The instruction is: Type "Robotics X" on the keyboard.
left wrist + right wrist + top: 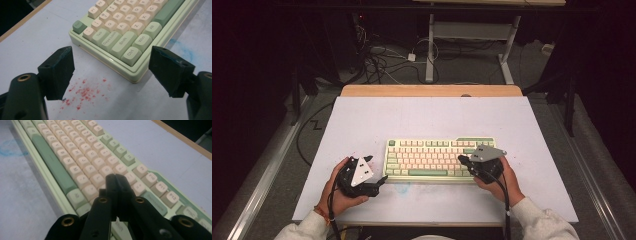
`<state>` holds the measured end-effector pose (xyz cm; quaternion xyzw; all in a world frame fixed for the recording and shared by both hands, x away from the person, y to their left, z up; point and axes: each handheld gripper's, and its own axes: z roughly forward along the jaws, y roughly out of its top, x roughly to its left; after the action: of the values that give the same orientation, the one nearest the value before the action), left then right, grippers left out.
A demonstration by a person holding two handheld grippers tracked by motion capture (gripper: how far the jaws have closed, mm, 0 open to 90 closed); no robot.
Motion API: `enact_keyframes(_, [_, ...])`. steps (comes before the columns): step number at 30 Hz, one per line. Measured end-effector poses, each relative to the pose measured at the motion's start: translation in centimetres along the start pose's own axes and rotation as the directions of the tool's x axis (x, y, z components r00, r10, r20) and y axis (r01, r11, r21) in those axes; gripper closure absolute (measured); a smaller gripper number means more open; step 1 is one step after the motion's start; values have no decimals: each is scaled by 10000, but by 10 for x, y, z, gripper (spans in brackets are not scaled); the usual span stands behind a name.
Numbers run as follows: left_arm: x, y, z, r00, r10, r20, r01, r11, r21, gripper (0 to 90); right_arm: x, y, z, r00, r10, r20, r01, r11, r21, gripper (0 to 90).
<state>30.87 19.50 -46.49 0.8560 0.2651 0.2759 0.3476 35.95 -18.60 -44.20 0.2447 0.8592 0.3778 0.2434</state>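
A pale green keyboard (432,160) with cream and green keys lies in the middle of the white table top (362,120). My left gripper (377,169) is held at the keyboard's front left corner, its jaws wide open and empty. In the left gripper view the left gripper (111,51) frames the Ctrl and Shift corner of the keyboard (125,32) without touching it. My right gripper (460,158) hovers over the right part of the keys. In the right gripper view the right gripper (115,177) has its jaws pressed together, with nothing between them, above the keyboard (75,157).
Red specks (85,92) and a blue smear (185,50) stain the table top near its front. A wooden strip (432,90) borders the far edge. Beyond it, cables (382,60) lie on the floor beside a metal desk frame (430,45).
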Motion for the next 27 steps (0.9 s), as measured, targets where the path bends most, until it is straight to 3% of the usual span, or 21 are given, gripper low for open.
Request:
enact_keyframes(5, [-1, 0, -1, 10000, -80, -30, 80, 9999, -63, 194, -1, 14, 16, 9998, 85, -204, -83, 9999, 87, 900])
enact_keyframes(14, [-4, -1, 1, 9998, 152, 130, -153, 9998, 88, 212, 4, 27, 44, 9991, -279, -322, 299, 9975, 638, 900])
enact_keyframes(22, [-4, -1, 1, 9999, 80, 87, -80, 10000, 35, 190, 4, 30, 58, 9987, -389, -340, 425, 9926, 1133, 900])
enact_keyframes(27, [-5, -1, 1, 9999, 86, 70, -86, 10000, 43, 189, 0, 28, 57, 9996, -195, -198, 217, 9923, 1219, 900])
